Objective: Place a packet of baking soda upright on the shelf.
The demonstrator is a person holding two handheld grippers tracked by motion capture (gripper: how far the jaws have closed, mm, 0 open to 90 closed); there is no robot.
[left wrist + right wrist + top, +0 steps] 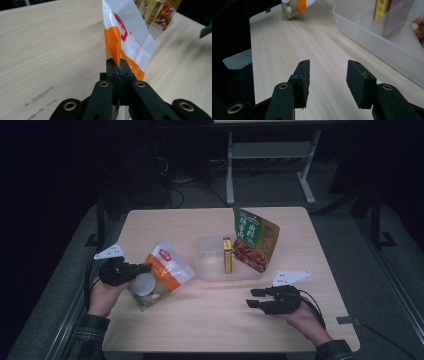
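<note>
Pale wood-grain desk. Orange-and-white pouch with red logo, left of centre. Green, brown and red snack bag, upper right of centre. Clear tub holding yellow-and-red box. Black tongs, lower right.

One wooden table carries one clear plastic tub, two snack bags, orange-and-white and green-and-brown, and one narrow yellow box. Two grippers, left and right.
</note>
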